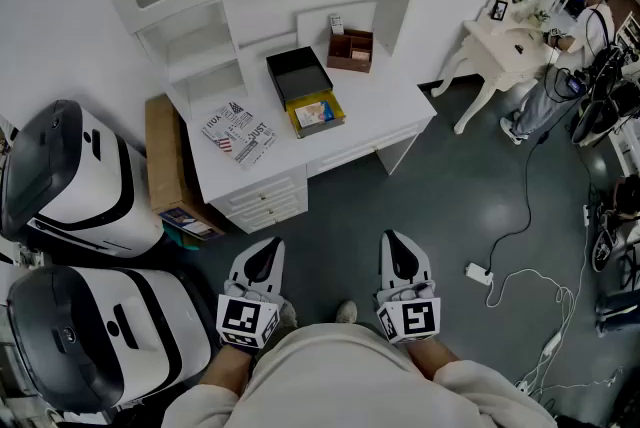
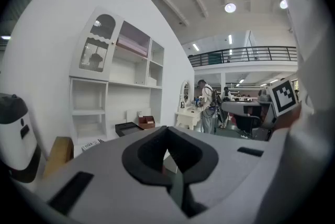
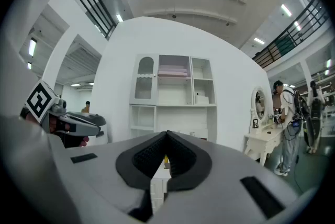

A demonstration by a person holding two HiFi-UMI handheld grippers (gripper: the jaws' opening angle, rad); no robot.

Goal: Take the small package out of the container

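On the white desk (image 1: 395, 106) stands a container (image 1: 298, 74) with its black lid raised and a yellow tray (image 1: 318, 114) in front. A small package (image 1: 313, 112) with a blue and orange print lies in the tray. Both grippers hang low by the person's body, well short of the desk. The left gripper (image 1: 265, 246) is shut with nothing in it. The right gripper (image 1: 397, 238) is shut and holds nothing either. In the left gripper view, the left gripper (image 2: 167, 129) points at the black container (image 2: 127, 127) far off. In the right gripper view, the right gripper (image 3: 166, 134) faces the shelf unit.
A brown open box (image 1: 351, 49) and a printed booklet (image 1: 240, 133) also lie on the desk. A cardboard box (image 1: 165, 161) and two white-and-black machines (image 1: 70, 181) stand at the left. A vanity table (image 1: 500, 41), a person (image 1: 585, 11) and floor cables (image 1: 520, 281) are at the right.
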